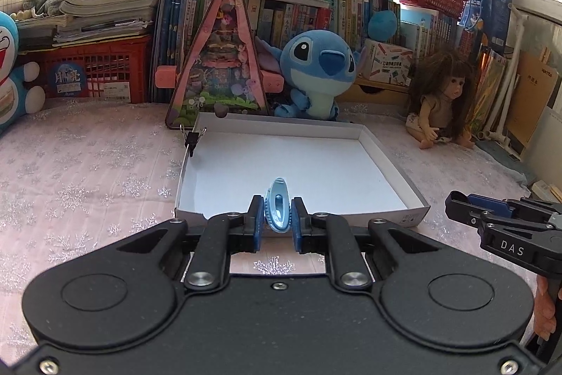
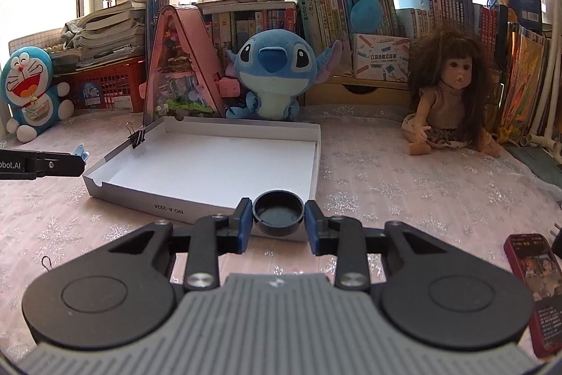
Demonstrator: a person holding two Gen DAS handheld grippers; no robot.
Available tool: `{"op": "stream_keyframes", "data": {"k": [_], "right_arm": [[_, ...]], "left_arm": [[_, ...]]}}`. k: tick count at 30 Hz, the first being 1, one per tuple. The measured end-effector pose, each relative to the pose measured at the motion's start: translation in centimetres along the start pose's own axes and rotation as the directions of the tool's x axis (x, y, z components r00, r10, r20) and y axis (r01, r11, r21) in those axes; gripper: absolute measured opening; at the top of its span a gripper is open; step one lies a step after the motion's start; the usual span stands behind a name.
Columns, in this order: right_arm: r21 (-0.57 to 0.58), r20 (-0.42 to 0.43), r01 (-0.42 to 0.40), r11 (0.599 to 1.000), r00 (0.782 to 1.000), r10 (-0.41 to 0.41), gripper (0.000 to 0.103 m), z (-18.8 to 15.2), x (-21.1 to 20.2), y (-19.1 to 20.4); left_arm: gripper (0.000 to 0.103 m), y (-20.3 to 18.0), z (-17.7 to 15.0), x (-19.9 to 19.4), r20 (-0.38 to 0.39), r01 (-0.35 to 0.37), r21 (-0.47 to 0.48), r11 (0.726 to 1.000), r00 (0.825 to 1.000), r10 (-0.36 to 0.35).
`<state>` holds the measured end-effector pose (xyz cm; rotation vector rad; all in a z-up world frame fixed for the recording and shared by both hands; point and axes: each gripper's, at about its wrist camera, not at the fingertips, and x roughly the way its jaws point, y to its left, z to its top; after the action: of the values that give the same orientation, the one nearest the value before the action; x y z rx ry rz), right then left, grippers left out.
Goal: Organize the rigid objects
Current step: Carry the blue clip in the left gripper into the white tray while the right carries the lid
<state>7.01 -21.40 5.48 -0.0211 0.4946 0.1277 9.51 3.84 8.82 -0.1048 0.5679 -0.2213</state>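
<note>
My left gripper (image 1: 276,215) is shut on a light blue plastic clip (image 1: 277,209) and holds it over the near edge of a shallow white box lid (image 1: 386,157). My right gripper (image 2: 278,217) is shut on a round black cap (image 2: 278,212), held over the near right corner of the same lid (image 2: 318,143). A black binder clip (image 1: 192,138) is clamped on the lid's left rim; it also shows in the right wrist view (image 2: 137,136). The right gripper shows at the right edge of the left wrist view (image 1: 456,204); the left gripper with the blue clip shows at the left of the right wrist view (image 2: 79,160).
Behind the lid stand a Stitch plush (image 1: 318,72), a pink triangular toy house (image 1: 219,58), a doll (image 2: 453,94), a Doraemon plush (image 2: 30,90), red crates and rows of books. A red-cased phone (image 2: 535,287) lies on the snowflake tablecloth (image 1: 87,171) at the right.
</note>
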Motion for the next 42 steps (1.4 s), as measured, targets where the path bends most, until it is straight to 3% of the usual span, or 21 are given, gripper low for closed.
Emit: {"op": "stream_keyframes", "data": {"k": [7, 11, 15, 18, 22, 29, 42], "right_arm": [[-0.011, -0.052, -0.033, 0.999, 0.998, 0.033, 0.037, 2.8, 2.8, -0.2], [-0.015, -0.131, -0.079, 0.997, 0.988, 0.077, 0.037, 5.7, 4.8, -0.8], [0.025, -0.229, -0.162, 0.986, 0.96, 0.164, 0.037, 8.2, 8.1, -1.7], [0.05, -0.29, -0.174, 0.983, 0.94, 0.181, 0.037, 9.1, 10.7, -2.0], [0.092, -0.323, -0.151, 0.984, 0.931, 0.173, 0.037, 8.8, 13.4, -2.2], [0.115, -0.369, -0.104, 0.988, 0.919, 0.14, 0.037, 7.1, 16.2, -1.9], [0.091, -0.375, -0.065, 0.994, 0.922, 0.095, 0.038, 6.3, 17.5, -1.3]], "left_arm": [[0.015, 0.7, 2.8, 2.7, -0.041, 0.023, -0.03, 0.999, 0.999, -0.024], [0.015, 1.2, 5.4, 5.9, -0.122, 0.041, -0.064, 0.997, 0.991, -0.048], [0.015, 1.3, 7.4, 9.8, -0.204, 0.074, -0.12, 0.99, 0.974, -0.097], [0.015, 0.7, 7.8, 12.1, -0.243, 0.08, -0.129, 0.988, 0.964, -0.11], [0.015, 0.1, 7.5, 14.8, -0.264, 0.041, -0.14, 0.989, 0.961, -0.077], [0.015, -0.9, 5.8, 17.2, -0.305, 0.047, -0.138, 0.989, 0.948, -0.087], [0.015, -2.0, 4.3, 19.5, -0.323, 0.051, -0.125, 0.991, 0.942, -0.09]]}}
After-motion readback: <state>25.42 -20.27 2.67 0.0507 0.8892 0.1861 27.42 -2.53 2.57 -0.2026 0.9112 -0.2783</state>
